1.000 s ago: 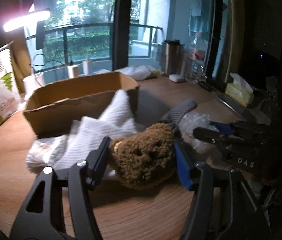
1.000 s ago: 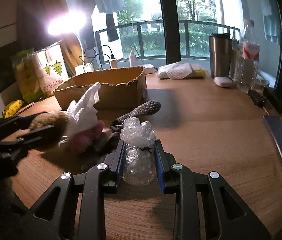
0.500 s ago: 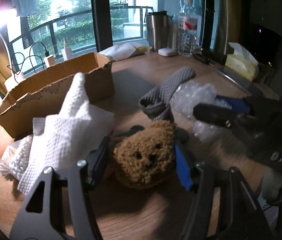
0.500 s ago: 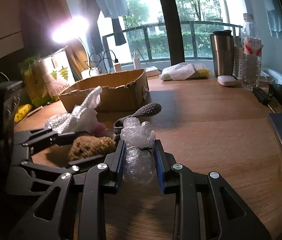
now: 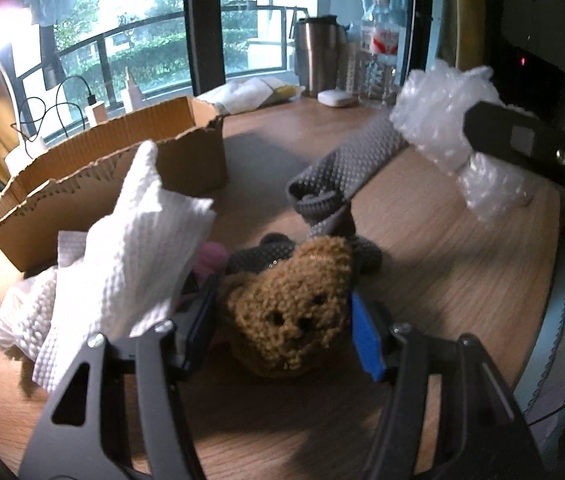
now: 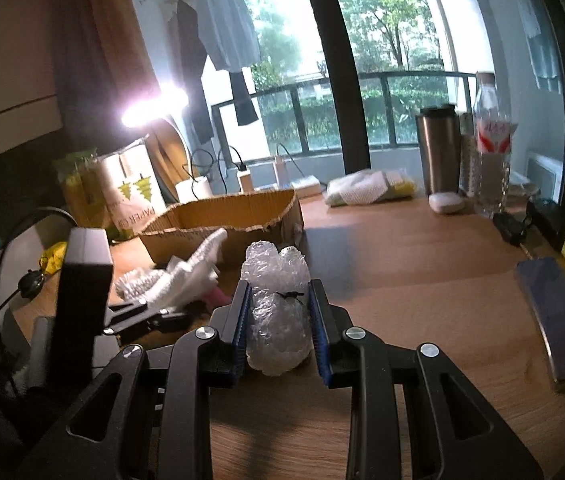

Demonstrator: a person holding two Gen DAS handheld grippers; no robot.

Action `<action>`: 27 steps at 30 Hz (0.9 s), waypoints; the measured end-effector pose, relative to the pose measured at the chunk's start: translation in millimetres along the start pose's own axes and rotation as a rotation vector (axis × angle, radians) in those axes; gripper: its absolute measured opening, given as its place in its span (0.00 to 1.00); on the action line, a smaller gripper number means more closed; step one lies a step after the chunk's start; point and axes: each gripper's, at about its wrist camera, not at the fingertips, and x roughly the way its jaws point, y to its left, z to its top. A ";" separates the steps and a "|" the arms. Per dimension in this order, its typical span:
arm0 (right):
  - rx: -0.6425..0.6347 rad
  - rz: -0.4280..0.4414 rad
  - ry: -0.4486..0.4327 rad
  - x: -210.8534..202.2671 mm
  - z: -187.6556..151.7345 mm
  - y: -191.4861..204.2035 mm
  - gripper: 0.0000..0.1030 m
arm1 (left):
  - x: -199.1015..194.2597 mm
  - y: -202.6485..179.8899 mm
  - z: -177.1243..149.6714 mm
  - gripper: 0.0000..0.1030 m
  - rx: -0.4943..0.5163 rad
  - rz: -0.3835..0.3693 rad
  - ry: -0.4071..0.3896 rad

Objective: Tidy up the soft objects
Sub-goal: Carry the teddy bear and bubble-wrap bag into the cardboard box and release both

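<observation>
A brown bear [image 5: 290, 308] is clamped in the left gripper [image 5: 282, 332] jaws near the table [image 5: 442, 280]; bubble wrap [image 6: 276, 312] is pinched by the right gripper [image 6: 278, 320]. Both likely await carrying to the far-left box [image 5: 122, 152].

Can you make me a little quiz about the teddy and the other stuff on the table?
1. True or false: the left gripper holds the teddy.
2. What does the right gripper hold? A sock, B bubble wrap, C towel.
3. Fill in: the white towel lies in front of the cardboard ____.

Key: 1 true. 2 B, the bubble wrap. 3 box.
</observation>
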 end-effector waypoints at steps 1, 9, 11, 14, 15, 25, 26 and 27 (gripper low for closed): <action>-0.008 -0.003 -0.004 -1.2 2.5 2.3 0.29 | -4.0 1.6 0.2 0.60 -0.007 -0.008 -0.012; -0.058 -0.001 -0.029 -3.2 21.3 24.1 0.29 | -54.4 18.7 7.8 0.59 -0.042 -0.020 -0.145; -0.073 0.003 -0.033 -0.3 26.2 29.8 0.29 | -67.1 24.5 9.7 0.59 -0.054 -0.022 -0.176; -0.087 0.009 -0.036 6.5 32.4 35.9 0.29 | -81.1 34.4 13.1 0.60 -0.069 -0.013 -0.217; -0.092 0.011 -0.036 9.9 34.8 38.2 0.29 | -84.6 38.4 14.0 0.59 -0.076 -0.010 -0.230; -0.125 0.030 -0.034 41.7 52.7 52.6 0.29 | -105.0 87.2 28.8 0.60 -0.144 0.040 -0.306; -0.128 0.033 -0.035 44.9 54.9 53.9 0.29 | -103.5 90.9 31.3 0.60 -0.153 0.039 -0.310; -0.133 0.034 -0.036 47.9 57.1 55.6 0.29 | -103.6 95.9 33.5 0.60 -0.161 0.040 -0.315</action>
